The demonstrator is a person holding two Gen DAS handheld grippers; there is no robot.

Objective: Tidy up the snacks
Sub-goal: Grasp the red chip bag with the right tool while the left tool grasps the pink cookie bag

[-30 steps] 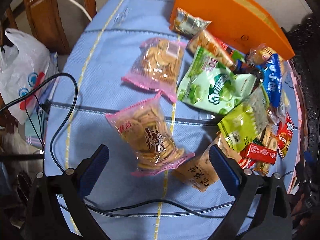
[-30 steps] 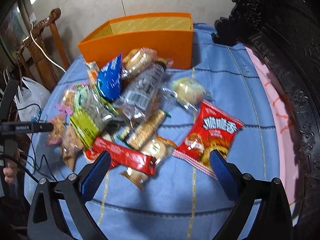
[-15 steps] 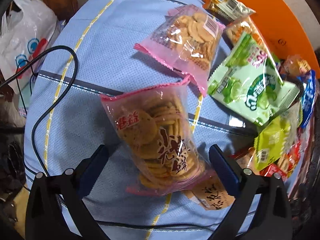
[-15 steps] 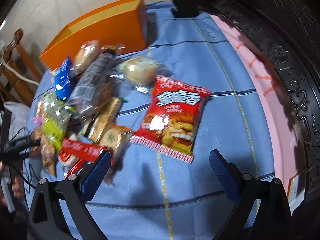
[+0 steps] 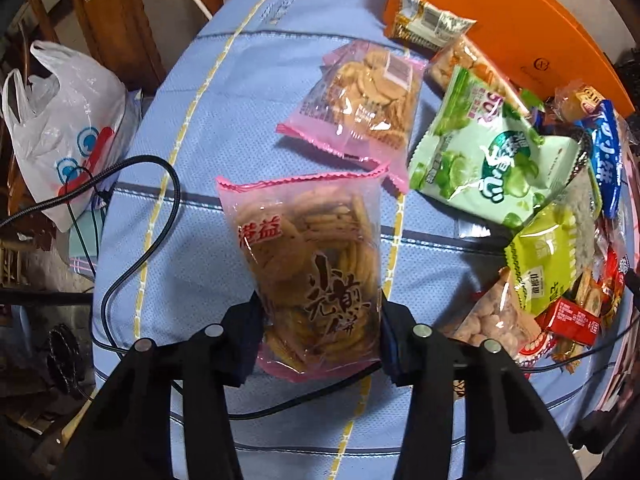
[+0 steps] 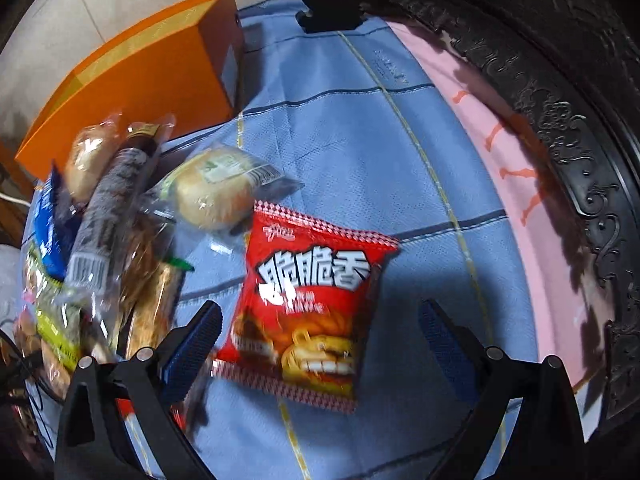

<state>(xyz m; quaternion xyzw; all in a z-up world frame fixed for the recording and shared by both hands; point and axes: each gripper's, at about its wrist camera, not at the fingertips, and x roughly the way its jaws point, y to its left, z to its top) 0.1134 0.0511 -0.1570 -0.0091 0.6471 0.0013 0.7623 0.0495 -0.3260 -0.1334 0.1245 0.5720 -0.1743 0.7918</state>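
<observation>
A clear pink-edged bag of brown round biscuits (image 5: 308, 240) lies on the blue tablecloth (image 5: 224, 120). My left gripper (image 5: 318, 320) points straight down over its near end. Its jaws are closing, and both pads press the bag's sides. A second pink biscuit bag (image 5: 364, 96) and a green snack bag (image 5: 488, 160) lie beyond it. The orange box (image 5: 500, 28) stands at the back. In the right wrist view a red snack packet (image 6: 316, 280) lies flat between the wide-open fingers of my right gripper (image 6: 320, 320), untouched. A wrapped bun (image 6: 216, 192) lies behind the packet.
A heap of mixed snack packets (image 6: 100, 240) fills the space between the two grippers. A black cable (image 5: 160, 216) crosses the cloth on the left. A white plastic bag (image 5: 60, 128) hangs by a wooden chair (image 5: 112, 20). Dark carved furniture (image 6: 560, 100) borders the right side.
The left jaws have closed from wide open onto the sides of the biscuit bag. The right gripper has moved right and lower, bringing the red packet between its fingers.
</observation>
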